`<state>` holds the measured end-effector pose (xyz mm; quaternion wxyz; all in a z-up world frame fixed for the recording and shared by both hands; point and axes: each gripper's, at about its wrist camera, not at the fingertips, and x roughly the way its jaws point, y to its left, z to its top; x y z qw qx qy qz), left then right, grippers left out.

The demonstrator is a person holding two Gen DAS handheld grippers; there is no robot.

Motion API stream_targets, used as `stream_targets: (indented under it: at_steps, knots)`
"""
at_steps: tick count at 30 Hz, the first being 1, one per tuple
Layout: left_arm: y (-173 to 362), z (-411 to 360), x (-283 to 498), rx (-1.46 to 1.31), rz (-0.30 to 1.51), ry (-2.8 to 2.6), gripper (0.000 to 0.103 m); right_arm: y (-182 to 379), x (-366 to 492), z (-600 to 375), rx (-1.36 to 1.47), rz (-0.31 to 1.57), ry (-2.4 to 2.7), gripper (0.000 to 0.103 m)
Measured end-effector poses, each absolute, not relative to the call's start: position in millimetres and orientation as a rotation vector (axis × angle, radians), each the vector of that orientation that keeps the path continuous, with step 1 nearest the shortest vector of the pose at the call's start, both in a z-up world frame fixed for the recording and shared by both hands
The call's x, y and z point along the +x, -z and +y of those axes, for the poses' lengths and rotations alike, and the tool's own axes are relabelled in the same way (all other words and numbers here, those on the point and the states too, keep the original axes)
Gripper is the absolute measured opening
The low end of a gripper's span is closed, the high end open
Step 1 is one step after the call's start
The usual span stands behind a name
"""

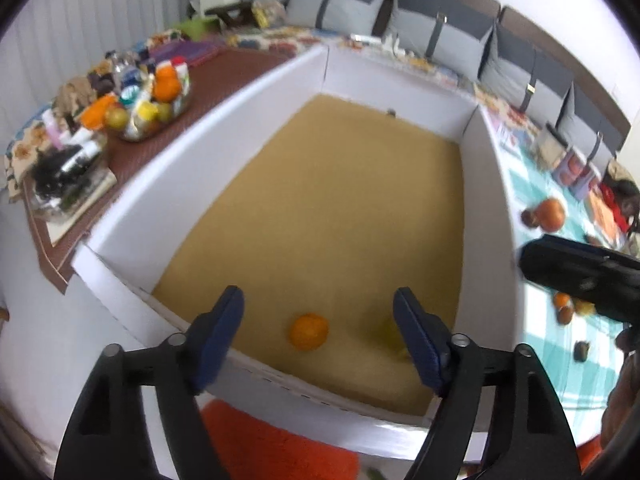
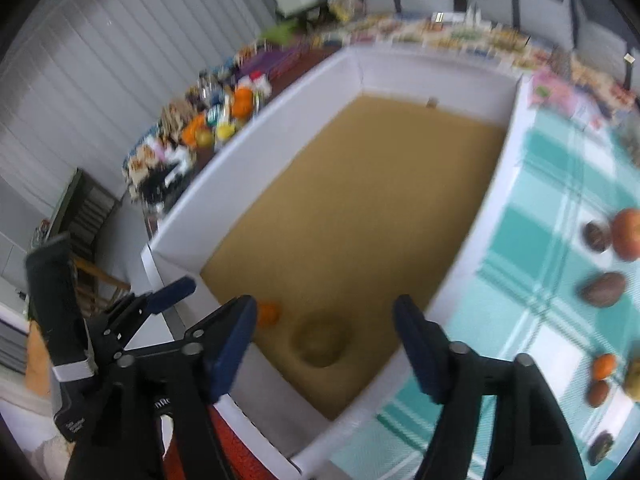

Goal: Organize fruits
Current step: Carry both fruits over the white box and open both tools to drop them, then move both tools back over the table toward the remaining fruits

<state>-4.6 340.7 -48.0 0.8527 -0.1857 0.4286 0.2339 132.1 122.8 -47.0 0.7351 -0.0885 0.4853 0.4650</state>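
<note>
Left wrist view
left tongs (image 1: 318, 336): blue pads wide apart, nothing between them; they hang over the near end of the box.
box (image 1: 256, 92): white walls, tan floor; near wall partly hidden behind the tongs.
orange (image 1: 309, 331): 1, on the box floor at the near end, between the pads in view but not touched.
yellow blur (image 1: 390, 330): just right of the orange, half hidden by the right pad; cannot tell what it is.
right tongs (image 1: 580, 276): only a black body shows at the right edge, fingers cut off.
cloth fruit: on the teal checked cloth (image 1: 560, 360) right of the box, a big orange-red fruit (image 1: 552, 214) touching a dark one, far; 3 small ones in a cluster (image 1: 568, 306) partly behind the black body; 1 dark lump nearer.
bowl (image 1: 148, 108): left of the box on a brown mat, heaped with fruit and bottles; labels too blurred to read.
cushions (image 1: 440, 36): 5 grey ones along the far wall.

Right wrist view
right tongs (image 2: 326, 342): pads wide apart, empty, above the box's near right corner.
dent (image 2: 322, 338): round hollow in the tan floor between the pads.
orange (image 2: 269, 313): same fruit, left part hidden by the left pad.
left tongs (image 2: 168, 290): one blue finger and the black frame at the near left; small white print on its body, unreadable.
cloth fruit: 7 seen at the right, motion-blurred, some cut by the edge.
</note>
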Motion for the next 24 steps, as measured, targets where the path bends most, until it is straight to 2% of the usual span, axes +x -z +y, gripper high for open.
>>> stream_targets:
  at_steps: [3, 4, 7, 11, 17, 24]
  knots:
    - [23.6, 319.5, -6.1, -0.374, 0.819, -0.473, 0.086, 13.6, 133.3, 79.4, -0.168, 0.933, -0.987, 0.097]
    - [13.9, 306.2, -4.7, -0.369, 0.788, -0.447, 0.086, 5.8, 132.9, 65.8, -0.169, 0.897, -0.972, 0.099]
    - [-4.6, 264.8, 2.9, -0.367, 0.725, -0.337, 0.089, -11.0, 130.2, 15.5, -0.181, 0.791, -0.906, 0.100]
    - [-7.1, 204.2, 18.1, -0.378, 0.704, -0.161, 0.091, -1.6, 125.7, -63.6, -0.198, 0.724, -0.774, 0.101]
    - [51.4, 108.2, 51.6, -0.295, 0.844, 0.006, 0.091, 66.4, 128.6, -190.7, -0.192, 0.756, -0.488, 0.101]
    - [108.0, 60.8, 68.4, -0.179, 0.939, 0.028, 0.091, 139.6, 129.0, -294.8, -0.070, 0.825, -0.243, 0.101]
